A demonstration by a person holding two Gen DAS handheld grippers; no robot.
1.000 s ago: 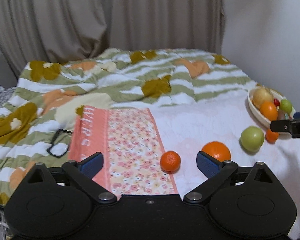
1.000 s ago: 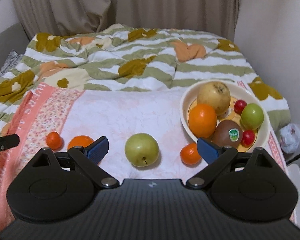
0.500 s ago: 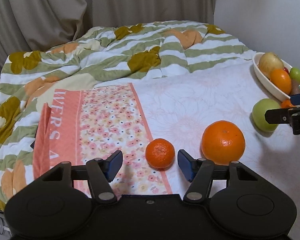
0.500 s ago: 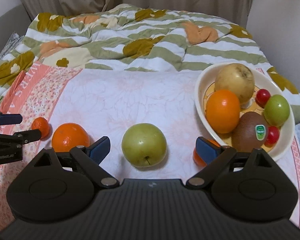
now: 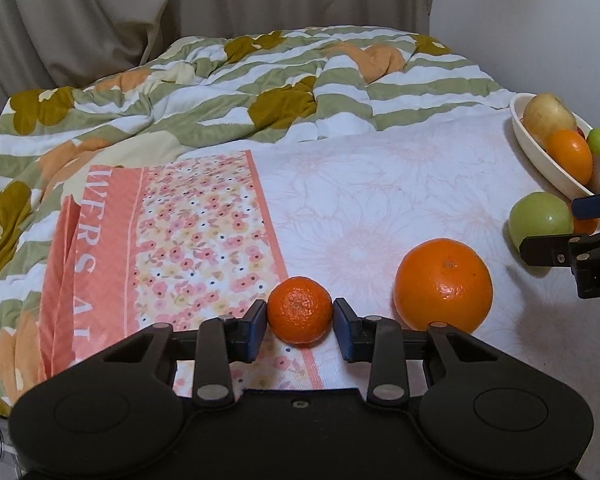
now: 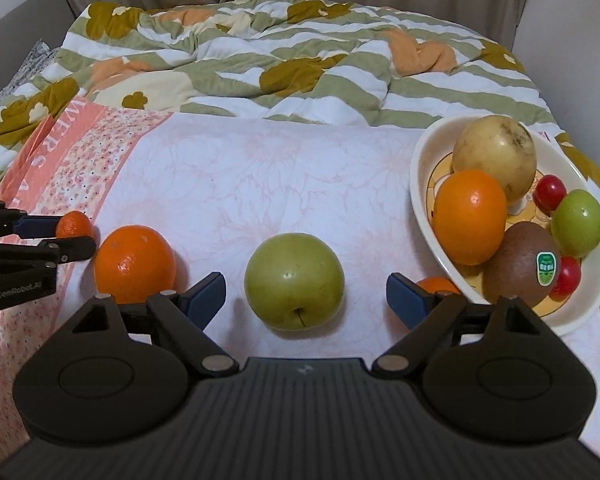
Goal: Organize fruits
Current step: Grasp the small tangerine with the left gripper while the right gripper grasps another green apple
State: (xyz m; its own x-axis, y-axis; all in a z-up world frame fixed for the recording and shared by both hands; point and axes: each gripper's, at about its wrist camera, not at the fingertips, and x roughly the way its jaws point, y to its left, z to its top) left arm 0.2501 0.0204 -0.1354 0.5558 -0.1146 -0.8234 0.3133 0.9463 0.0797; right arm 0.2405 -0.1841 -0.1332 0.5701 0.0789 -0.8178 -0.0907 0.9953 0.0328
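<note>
- A bed is filling both views, spread with a white towel point(image 6: 260, 184) printed with pale pink flowers and a pink floral border, and a rumpled green-and-white striped quilt point(image 5: 228, 80) is lying behind it at twelve o'clock, in front of beige curtains.
- The left gripper point(image 5: 300, 316) is clenching its blue pads against both sides of a small round orange mandarin point(image 5: 299, 309), which is sitting on the towel's border; its jaws have just been closing.
- A large round orange point(image 5: 443, 284) is resting on the towel at about three o'clock from the mandarin, near it but apart.
- The right gripper point(image 6: 306, 294) is standing released, its blue pads wide on either side of a round green apple point(image 6: 294, 280) without touching it.
- A second small mandarin point(image 6: 438, 283) is peeking out behind the right pad, just beside the bowl.
- A cream oval ceramic bowl point(image 6: 420, 184) at three o'clock is holding a yellow pear, an orange, a brown kiwi with a sticker, a small green apple and red cherry tomatoes.
</note>
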